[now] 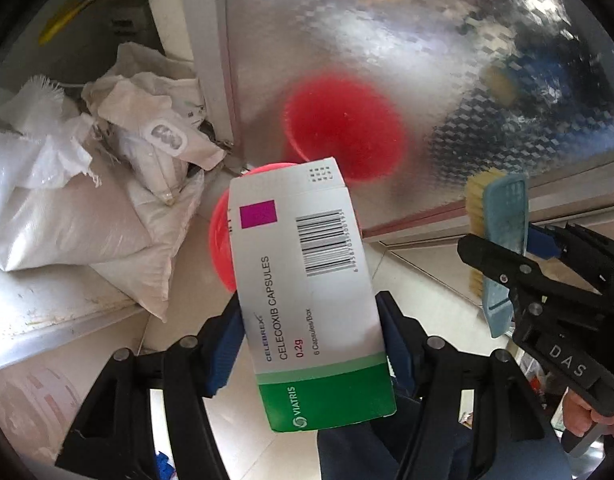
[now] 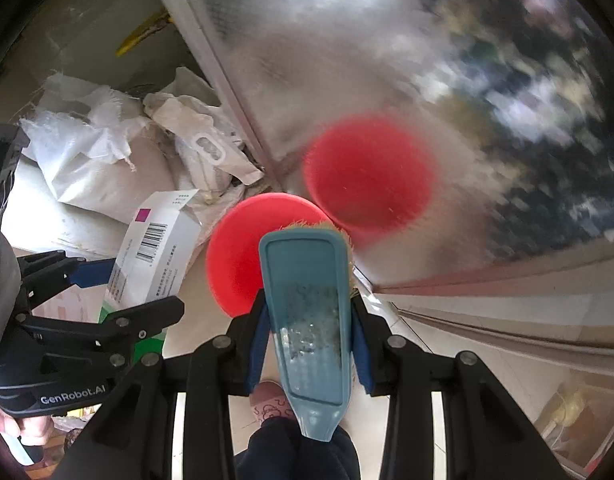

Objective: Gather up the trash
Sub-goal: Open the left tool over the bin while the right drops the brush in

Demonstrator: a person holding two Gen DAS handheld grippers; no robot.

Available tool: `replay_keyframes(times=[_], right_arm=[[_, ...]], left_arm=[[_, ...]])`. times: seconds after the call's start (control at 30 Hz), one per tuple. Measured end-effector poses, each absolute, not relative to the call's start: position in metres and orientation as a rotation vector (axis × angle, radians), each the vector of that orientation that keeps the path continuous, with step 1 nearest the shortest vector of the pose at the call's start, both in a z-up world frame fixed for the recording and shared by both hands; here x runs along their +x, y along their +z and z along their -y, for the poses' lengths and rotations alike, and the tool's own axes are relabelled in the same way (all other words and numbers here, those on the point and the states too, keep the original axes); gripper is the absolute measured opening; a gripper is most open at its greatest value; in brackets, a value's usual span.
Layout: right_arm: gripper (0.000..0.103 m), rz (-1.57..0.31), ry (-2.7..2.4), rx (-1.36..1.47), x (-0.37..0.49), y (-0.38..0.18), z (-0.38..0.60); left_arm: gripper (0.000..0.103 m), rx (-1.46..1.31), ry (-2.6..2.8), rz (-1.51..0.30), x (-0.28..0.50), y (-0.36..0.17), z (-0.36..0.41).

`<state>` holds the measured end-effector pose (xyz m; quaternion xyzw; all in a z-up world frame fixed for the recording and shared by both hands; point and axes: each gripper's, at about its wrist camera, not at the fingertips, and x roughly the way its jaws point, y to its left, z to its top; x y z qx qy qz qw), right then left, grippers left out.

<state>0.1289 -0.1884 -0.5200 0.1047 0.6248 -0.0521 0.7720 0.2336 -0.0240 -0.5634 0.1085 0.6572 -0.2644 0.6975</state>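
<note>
While gripped in tongs (image 1: pixel 311 344): medicine box (image 1: pixel 307 280), brush (image 2: pixel 307 312).

My left gripper (image 1: pixel 311 332) points steeply down, its blue pads (image 1: pixel 227 344) pressed against both long sides of the medicine box (image 1: pixel 307 280), jaws held fairly wide by it. My right gripper (image 2: pixel 307 344) also aims steeply down, jaws closer together and clamped on the teal brush (image 2: pixel 311 312) near the middle of its body. The two grippers hang side by side, near each other. My fingers (image 1: pixel 583 420) wrap the right handle; my other hand (image 2: pixel 11 424) grips the left handle.
</note>
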Motion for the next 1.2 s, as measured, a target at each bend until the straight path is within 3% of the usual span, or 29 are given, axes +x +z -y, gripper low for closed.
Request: replay_keyframes(times=[0.23,0.33,0.37,1.2], right_arm=[[0.035,-1.345,-0.113,0.24,0.124,-0.517,0.193],[0.035,-1.343,-0.105,0.24,0.124,-0.515,0.193],[0.035,-1.343,-0.101,0.238,0.123,-0.514,0.194],[0.035,-1.387,0.113,0.085,0.163,-0.526,0.136]], left_arm=[[0.063,0.238,-0.595,-1.451,0.231,-0.554,0.028],[0.08,0.243,-0.601,-1.448,0.23,-0.548,0.026],[0.081,0.253,-0.592,-1.44,0.23,-0.546,0.025],[0.082,0.162,-0.347,-1.484,0.24,-0.555,-0.058]])
